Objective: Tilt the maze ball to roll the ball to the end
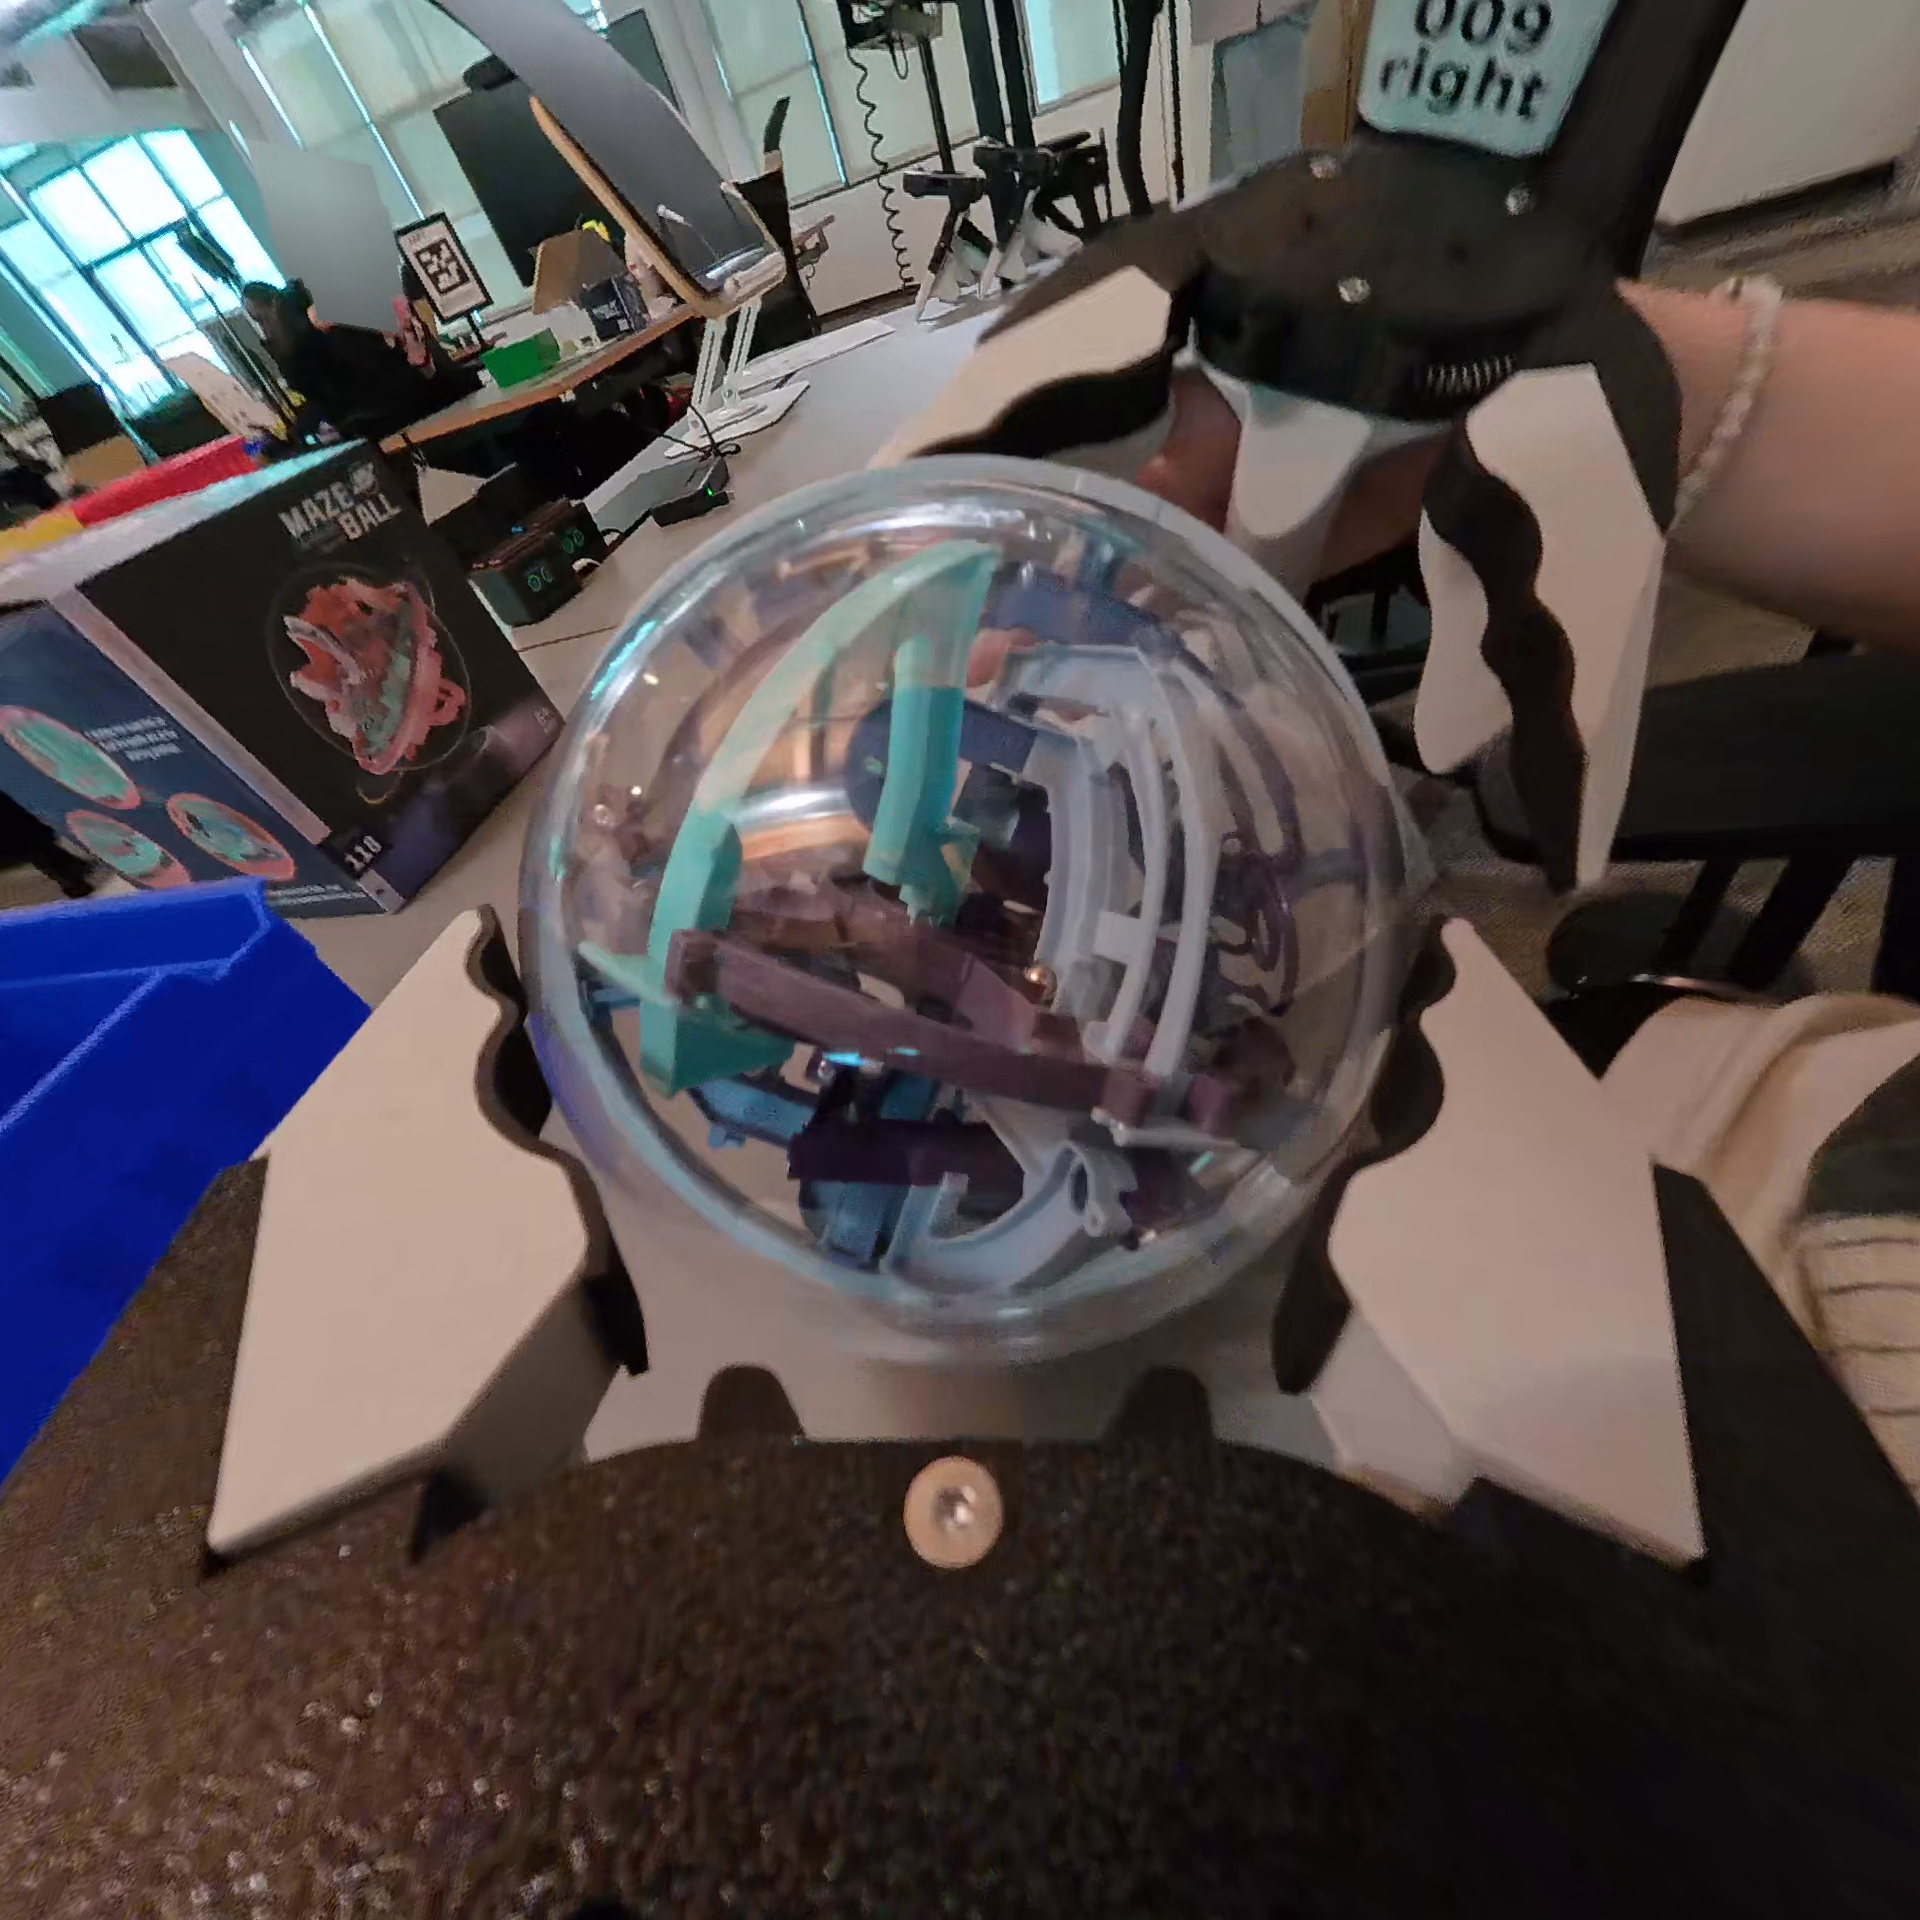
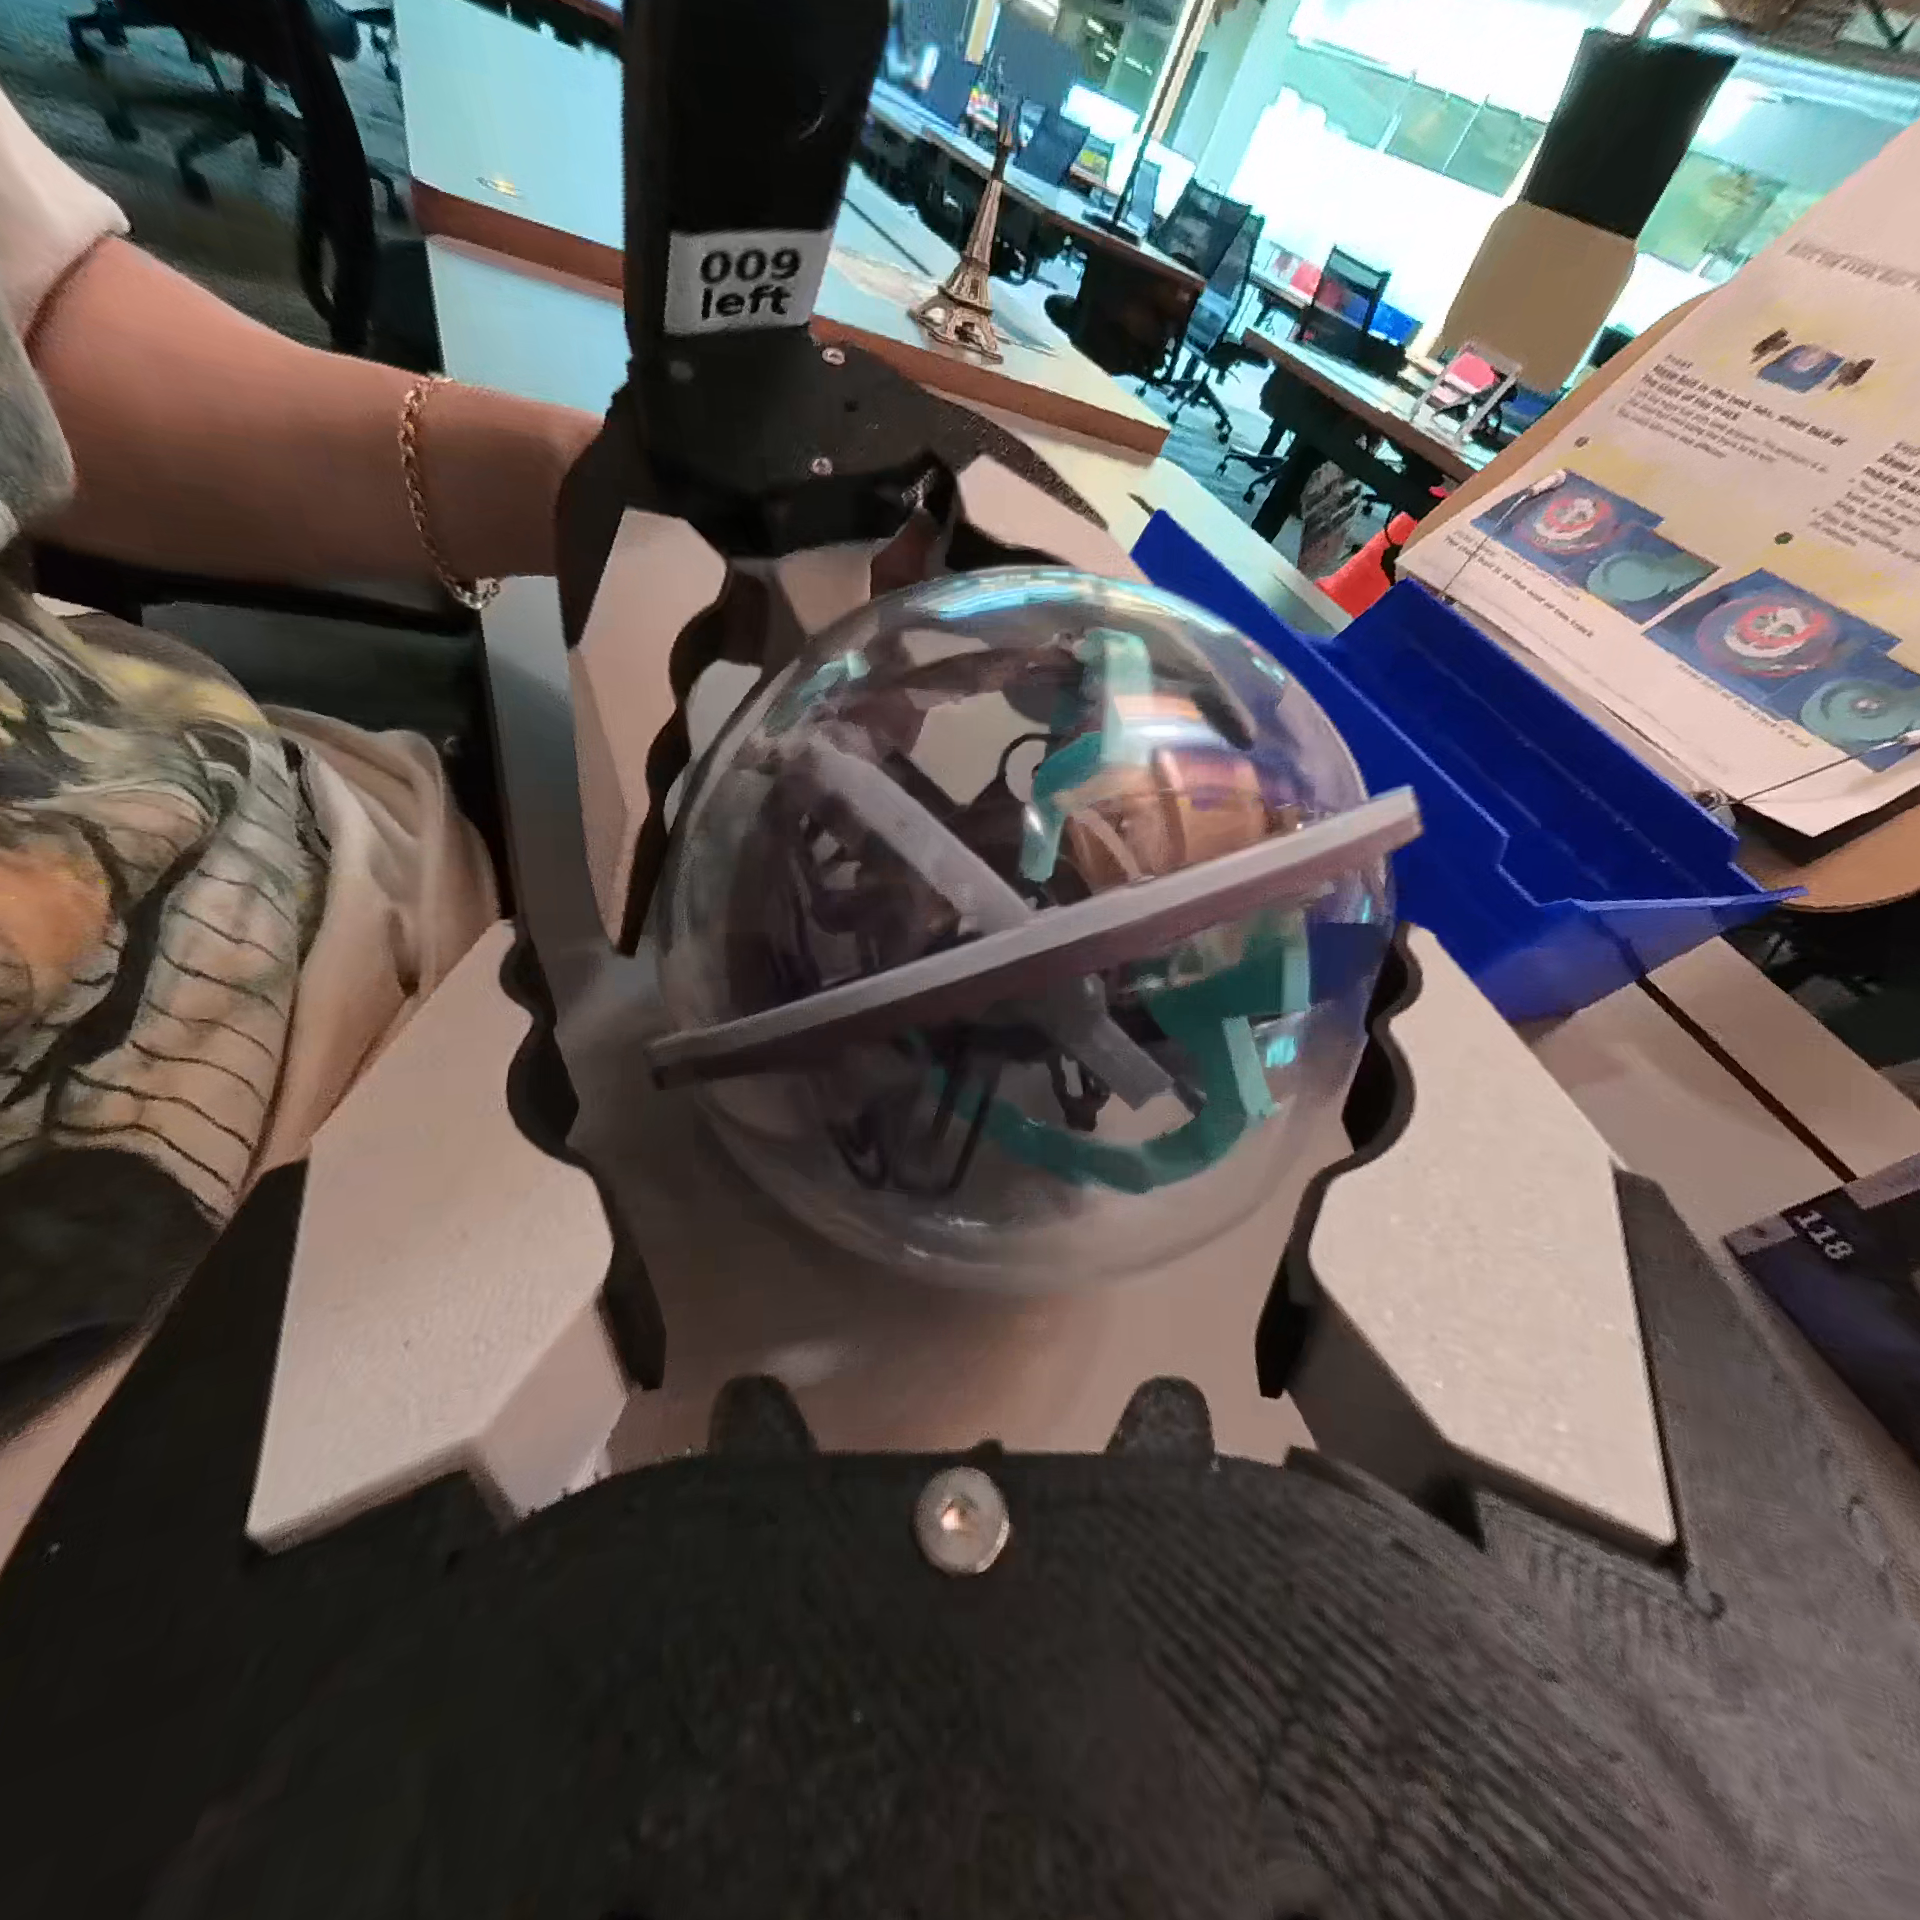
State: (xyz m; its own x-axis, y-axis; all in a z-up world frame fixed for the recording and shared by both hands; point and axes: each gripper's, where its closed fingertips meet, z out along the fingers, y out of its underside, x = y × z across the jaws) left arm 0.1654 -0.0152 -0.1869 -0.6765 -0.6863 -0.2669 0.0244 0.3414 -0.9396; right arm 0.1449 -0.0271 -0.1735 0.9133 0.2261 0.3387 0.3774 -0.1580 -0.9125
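Observation:
The maze ball [image 1: 966,883] is a clear sphere with teal, purple and pale tracks inside. My left gripper [image 1: 966,935] is shut on it, with both pads [image 1: 499,1039] pressed on its sides. A small metal ball [image 1: 1039,977] sits on a purple track. In the right wrist view the maze ball [image 2: 1023,935] lies between the fingers of my right gripper [image 2: 961,987], which is open. Its right finger [image 2: 1382,1039] is at the sphere, and its left finger [image 2: 540,1039] stands clear of it. The left gripper's finger [image 2: 665,790] lies along the sphere's left edge.
A blue bin [image 1: 125,1091] is to the left and also shows in the right wrist view [image 2: 1507,779]. The maze ball's box [image 1: 291,675] stands on the table [image 1: 831,416]. An instruction sheet [image 2: 1714,468] leans beyond the bin. The person's torso [image 2: 156,883] is close by.

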